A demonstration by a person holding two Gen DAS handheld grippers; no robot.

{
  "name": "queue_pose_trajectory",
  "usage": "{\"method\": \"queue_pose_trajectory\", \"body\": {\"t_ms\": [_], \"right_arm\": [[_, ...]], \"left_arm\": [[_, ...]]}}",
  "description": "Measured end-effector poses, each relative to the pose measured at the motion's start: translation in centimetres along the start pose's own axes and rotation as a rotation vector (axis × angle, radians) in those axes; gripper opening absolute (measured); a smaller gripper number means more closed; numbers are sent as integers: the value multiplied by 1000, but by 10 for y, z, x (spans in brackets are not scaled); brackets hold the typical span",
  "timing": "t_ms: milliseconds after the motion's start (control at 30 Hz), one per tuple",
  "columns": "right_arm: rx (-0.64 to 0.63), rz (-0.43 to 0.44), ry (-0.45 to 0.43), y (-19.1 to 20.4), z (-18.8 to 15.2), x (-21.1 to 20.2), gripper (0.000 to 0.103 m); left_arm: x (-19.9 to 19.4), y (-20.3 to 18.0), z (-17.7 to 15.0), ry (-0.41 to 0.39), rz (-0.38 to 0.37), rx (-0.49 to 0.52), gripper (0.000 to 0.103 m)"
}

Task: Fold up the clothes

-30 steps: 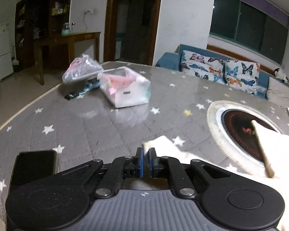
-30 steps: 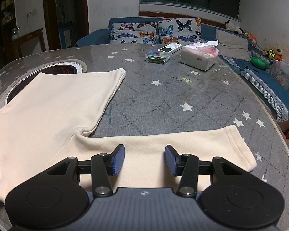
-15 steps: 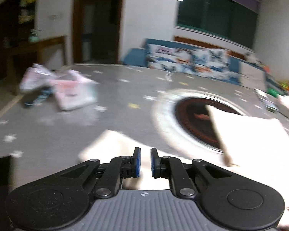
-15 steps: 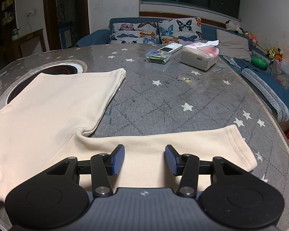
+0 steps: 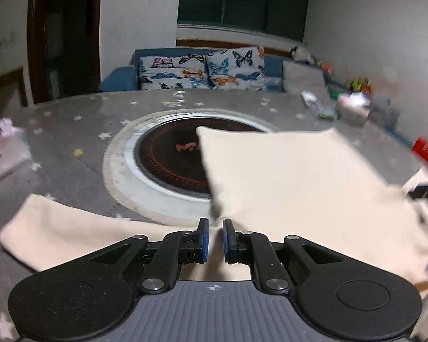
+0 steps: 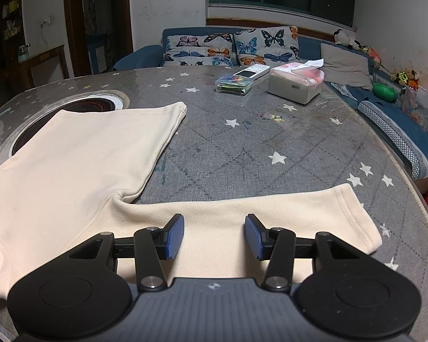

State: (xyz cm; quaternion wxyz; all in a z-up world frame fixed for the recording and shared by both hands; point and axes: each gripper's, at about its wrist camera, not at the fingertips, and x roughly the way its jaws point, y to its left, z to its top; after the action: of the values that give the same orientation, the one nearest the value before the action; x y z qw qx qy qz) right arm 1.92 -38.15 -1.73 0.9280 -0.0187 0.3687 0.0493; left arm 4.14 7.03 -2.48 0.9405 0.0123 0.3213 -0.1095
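**Two sleeves out flat, one gripper over each**

Two grippers work a cream long-sleeved top (image 6: 80,154) spread on the grey starred table (image 6: 271,131). Taking the round hotplate inset (image 5: 168,154) in the table as the landmark, the body of the garment lies over that inset's near and right-hand part, with its hem toward the sofa side, and each sleeve runs outward from the body along the near edge of the table.

The right sleeve (image 6: 271,213) stretches away from the inset, its long axis crossing the right gripper (image 6: 214,236) from side to side, cuff at the far right. That gripper hangs just above the middle of the sleeve, its jaws wide apart and holding nothing; I cannot tell whether the pads touch the cloth.

The left sleeve (image 5: 71,233) lies on the near side of the inset and points left. The left gripper (image 5: 214,240) sits where this sleeve meets the body, so it is the nearer one to the armpit. Its jaws stand narrow, with a slim gap showing cream fabric between and beneath them; whether cloth is actually pinched I cannot tell, as the view is blurred.

My judgement is that the folding has barely begun: each sleeve would have to be carried inward, toward the inset and onto the body, so the grasp should fall across the sleeve's width, not along it.
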Motion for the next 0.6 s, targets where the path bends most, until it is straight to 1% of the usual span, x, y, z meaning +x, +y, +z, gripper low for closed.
{"method": "queue_pose_trajectory", "body": {"t_ms": [67,167,200,333,367,433,500,600], "right_arm": [[1,2,-1,-1,0,0,49],[1,0,-4,-1,-1,1,57],[2,0,-5,-1,-1,1,57],[4,3,-7,-2,-1,1,58],[4,3,-7,-2,-1,1,58],[5,2,-6,-3,-2,0,59],[6,1,-6,-3,-3,0,60],[9,2,-8,-5,-4,-1,61]], "left_arm": [[1,2,-4,17,36,21,13],[0,10,-5,18,71,15,13],[-1,13,-5,19,82,8,13],[-7,15,-3,8,89,1,13],[-9,15,-3,6,91,0,15],[-7,17,-4,11,119,7,20],[-5,26,-10,34,146,-28,24],[-12,44,-14,25,190,-74,24]]}}
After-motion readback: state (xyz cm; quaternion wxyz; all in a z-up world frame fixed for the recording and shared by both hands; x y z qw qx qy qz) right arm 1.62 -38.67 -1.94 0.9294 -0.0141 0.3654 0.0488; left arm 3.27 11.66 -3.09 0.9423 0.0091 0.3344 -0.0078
